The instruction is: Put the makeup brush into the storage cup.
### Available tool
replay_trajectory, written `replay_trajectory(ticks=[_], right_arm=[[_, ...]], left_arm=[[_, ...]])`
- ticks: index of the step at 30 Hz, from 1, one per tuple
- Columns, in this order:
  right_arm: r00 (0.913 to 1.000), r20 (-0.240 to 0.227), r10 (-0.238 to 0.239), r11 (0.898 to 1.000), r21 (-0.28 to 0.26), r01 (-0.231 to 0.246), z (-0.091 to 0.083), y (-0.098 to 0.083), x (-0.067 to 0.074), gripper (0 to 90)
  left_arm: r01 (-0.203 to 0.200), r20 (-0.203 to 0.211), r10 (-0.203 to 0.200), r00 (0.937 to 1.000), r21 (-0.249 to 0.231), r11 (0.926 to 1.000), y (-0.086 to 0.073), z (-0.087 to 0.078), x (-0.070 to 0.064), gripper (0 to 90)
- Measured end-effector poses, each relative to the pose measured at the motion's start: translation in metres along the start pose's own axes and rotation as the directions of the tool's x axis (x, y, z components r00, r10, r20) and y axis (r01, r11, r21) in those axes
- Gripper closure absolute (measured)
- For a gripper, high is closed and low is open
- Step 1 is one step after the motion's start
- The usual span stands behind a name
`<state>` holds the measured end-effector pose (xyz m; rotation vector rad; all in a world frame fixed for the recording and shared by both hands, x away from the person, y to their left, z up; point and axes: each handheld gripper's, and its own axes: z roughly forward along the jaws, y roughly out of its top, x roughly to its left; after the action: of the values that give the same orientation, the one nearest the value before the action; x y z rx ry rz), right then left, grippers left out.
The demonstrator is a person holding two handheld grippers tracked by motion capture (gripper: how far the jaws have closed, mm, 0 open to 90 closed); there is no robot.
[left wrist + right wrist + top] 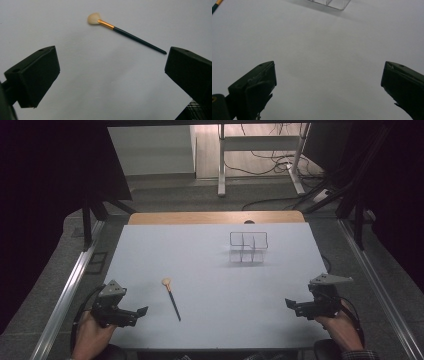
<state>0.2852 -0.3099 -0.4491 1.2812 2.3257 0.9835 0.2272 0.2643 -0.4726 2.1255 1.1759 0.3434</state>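
In the high view, the makeup brush (171,298) lies on the table (210,270) just beside the left gripper (142,310), well apart from the right gripper (290,303); its long axis runs from bristles farther off to handle tip nearer the person. In the left gripper view, the brush (125,32) lies ahead of the wide, empty jaws, slanting across. In the right gripper view, the jaws stand wide and empty, the clear organizer (329,3) ahead. The left hand is likely better placed.
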Motion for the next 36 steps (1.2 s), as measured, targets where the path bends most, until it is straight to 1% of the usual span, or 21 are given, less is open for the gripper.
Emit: replay_trajectory(ticks=[2, 6, 8, 13, 17, 18, 21, 23, 25, 27, 29, 31, 33, 36], right_arm=[[1.0000, 0.001, -0.010, 1.000, -0.011, 0.010, -0.0007, 0.0001, 0.0001, 0.0], [0.9991, -0.006, -0.042, 0.999, 0.006, 0.042, 0.0011, 0.0004, 0.0023, 0.0], [0.9983, 0.002, -0.058, 0.998, 0.007, 0.058, 0.0013, 0.0008, 0.0043, 0.0], [0.9962, -0.027, -0.083, 0.996, 0.015, 0.084, 0.0021, 0.0009, 0.0061, 0.0], [0.9937, -0.040, -0.105, 0.994, 0.017, 0.105, 0.0027, 0.0008, 0.0072, 0.0], [0.9937, -0.040, -0.105, 0.994, 0.017, 0.105, 0.0027, 0.0008, 0.0072, 0.0], [0.9926, -0.049, -0.111, 0.994, 0.010, 0.112, 0.0022, 0.0009, 0.0080, 0.0], [0.9919, -0.052, -0.116, 0.993, 0.012, 0.116, 0.0026, 0.0012, 0.0079, 0.0], [0.9916, -0.052, -0.118, 0.993, 0.012, 0.119, 0.0032, 0.0014, 0.0082, 0.0], [0.9917, -0.050, -0.118, 0.993, 0.014, 0.119, 0.0035, 0.0017, 0.0084, 0.0], [0.9919, -0.050, -0.117, 0.993, 0.016, 0.118, 0.0032, 0.0020, 0.0083, 0.0], [0.9924, -0.050, -0.113, 0.993, 0.015, 0.114, 0.0033, 0.0021, 0.0082, 0.0], [0.9927, -0.049, -0.110, 0.994, 0.014, 0.111, 0.0034, 0.0022, 0.0080, 0.0], [0.9929, -0.049, -0.109, 0.994, 0.011, 0.109, 0.0037, 0.0023, 0.0078, 0.0]], left_arm=[[-0.003, -0.001, 0.003, 1.0000, 0.003, 1.0000, -0.0003, 0.0006, 0.0001, 0.4], [-0.005, 0.003, 0.005, 1.0000, 0.015, 0.9999, -0.0004, 0.0026, 0.0002, 0.4], [-0.009, 0.000, 0.009, 1.0000, 0.016, 0.9998, -0.0008, 0.0030, 0.0006, 0.4], [-0.014, -0.007, 0.014, 0.9999, 0.015, 0.9998, -0.0013, 0.0037, 0.0016, 0.2], [0.011, 0.017, -0.011, 0.9998, 0.021, 0.9997, -0.0012, 0.0052, 0.0018, 0.0], [0.011, 0.017, -0.011, 0.9998, 0.021, 0.9997, -0.0012, 0.0052, 0.0018, 0.0], [0.010, 0.035, -0.011, 0.9993, 0.024, 0.9997, -0.0015, 0.0065, 0.0014, 0.0], [0.004, 0.035, -0.005, 0.9994, 0.026, 0.9997, -0.0011, 0.0068, 0.0006, 0.0], [-0.009, 0.030, 0.008, 0.9995, 0.030, 0.9995, -0.0005, 0.0065, -0.0001, 0.0], [-0.010, 0.025, 0.009, 0.9996, 0.036, 0.9993, -0.0001, 0.0064, -0.0005, 0.0], [-0.003, 0.016, 0.003, 0.9999, 0.038, 0.9993, 0.0006, 0.0064, -0.0014, 0.0], [-0.007, 0.010, 0.006, 0.9999, 0.041, 0.9991, 0.0017, 0.0061, -0.0010, 0.0], [0.000, 0.002, 0.000, 1.0000, 0.039, 0.9992, 0.0032, 0.0065, -0.0014, 0.0], [-0.001, -0.009, 0.002, 1.0000, 0.048, 0.9989, 0.0057, 0.0078, -0.0016, 0.0]])
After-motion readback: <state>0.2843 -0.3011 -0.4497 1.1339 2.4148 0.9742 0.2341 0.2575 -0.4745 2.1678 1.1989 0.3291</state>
